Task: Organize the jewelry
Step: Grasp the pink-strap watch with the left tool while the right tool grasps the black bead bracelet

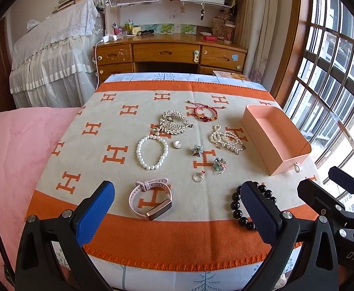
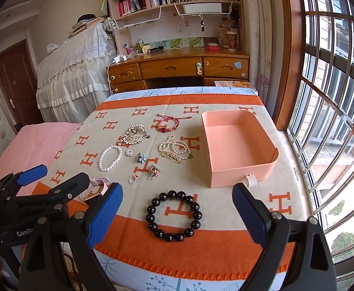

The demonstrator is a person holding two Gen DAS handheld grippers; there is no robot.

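Observation:
Jewelry lies spread on an orange-and-cream blanket. My left gripper is open near the front edge, with a pink watch between its fingers' line. My right gripper is open too, above a black bead bracelet, whose beads show in the left wrist view. A white pearl bracelet, silver hair comb, red cord bracelet, pearl strand with a pin, flower brooches and a ring lie farther back. An empty pink drawer box stands at the right.
The blanket covers a table whose front edge is close to both grippers. A pink bedspread lies to the left, a wooden desk with shelves stands behind, and a barred window runs along the right.

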